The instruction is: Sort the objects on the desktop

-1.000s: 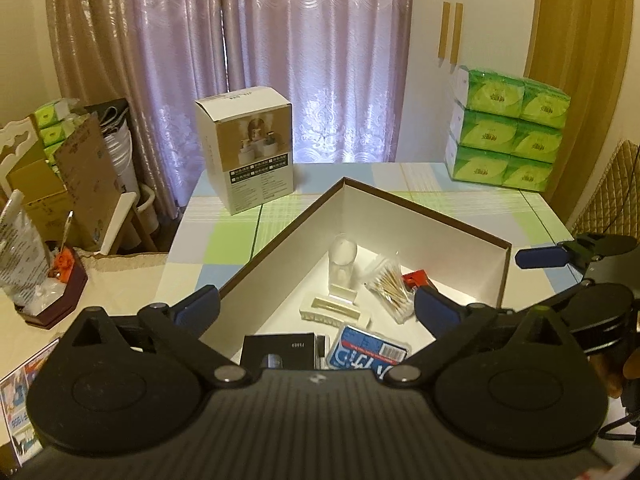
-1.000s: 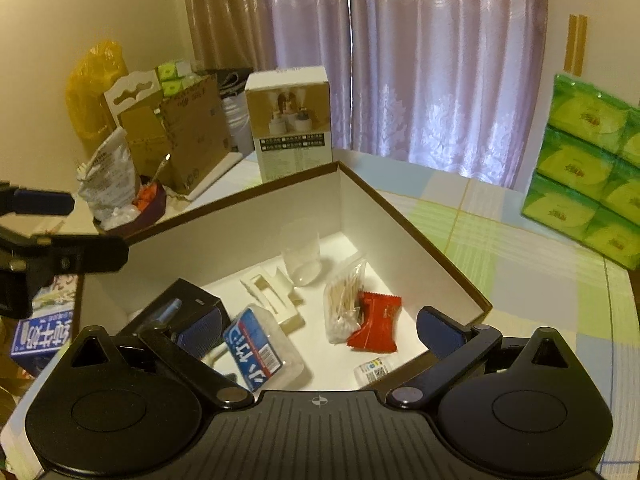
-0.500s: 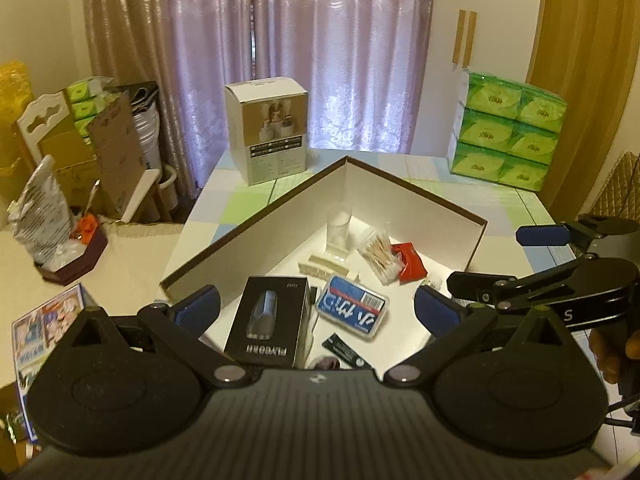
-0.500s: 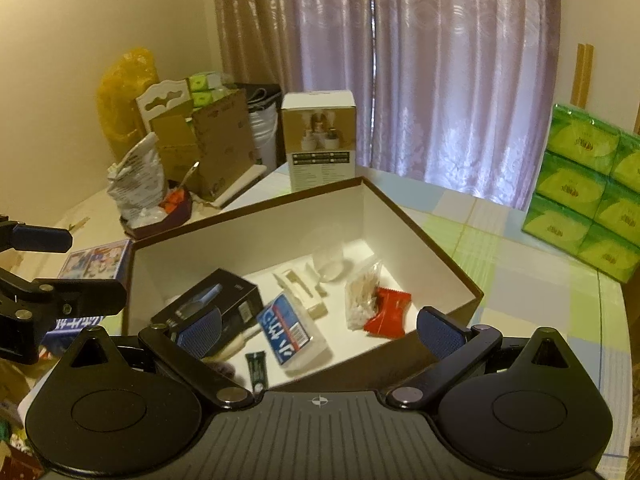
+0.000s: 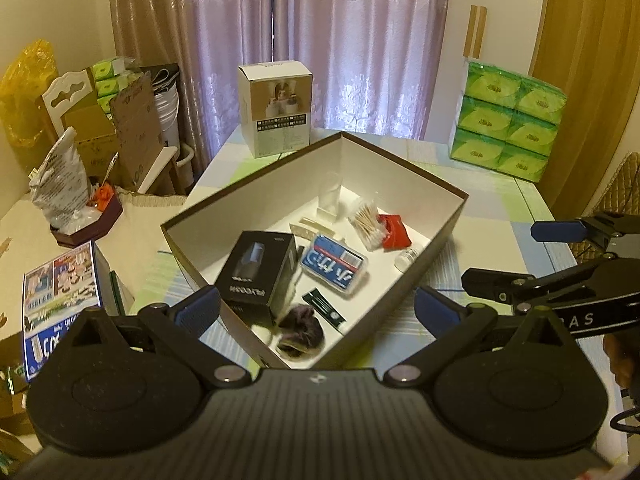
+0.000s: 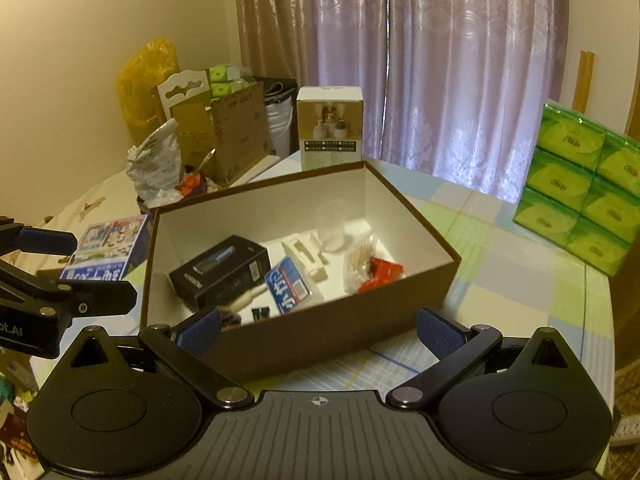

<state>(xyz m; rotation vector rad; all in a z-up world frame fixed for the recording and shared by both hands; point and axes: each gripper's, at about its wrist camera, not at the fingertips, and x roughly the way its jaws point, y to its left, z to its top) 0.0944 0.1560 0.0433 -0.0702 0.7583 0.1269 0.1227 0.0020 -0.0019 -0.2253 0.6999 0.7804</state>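
Observation:
A brown box [image 5: 436, 236] [image 6: 360, 320] with a white inside sits on the checked table. In it lie a black carton [image 5: 256, 272] [image 6: 220, 268], a blue-and-white pack [image 5: 332, 266] [image 6: 290, 286], a bag of cotton swabs [image 5: 366, 220] [image 6: 358, 260], a red packet [image 5: 394, 230] [image 6: 380, 274], a clear cup [image 5: 330, 198], a dark purple bundle [image 5: 300, 334] and a small white bottle [image 5: 405, 258]. My left gripper [image 5: 316, 314] hovers open over the box's near corner, empty. My right gripper [image 6: 318, 332] is open before the box's near wall, also empty.
A white product box [image 5: 276, 110] stands behind the brown box. Green tissue packs [image 5: 508, 120] are stacked at the back right. A blue printed box [image 5: 60, 292], a plastic bag in a dark tray [image 5: 64, 188] and cardboard clutter lie to the left.
Both grippers have pulled back and up from the box, so the whole box and its contents now show. Both stay open.

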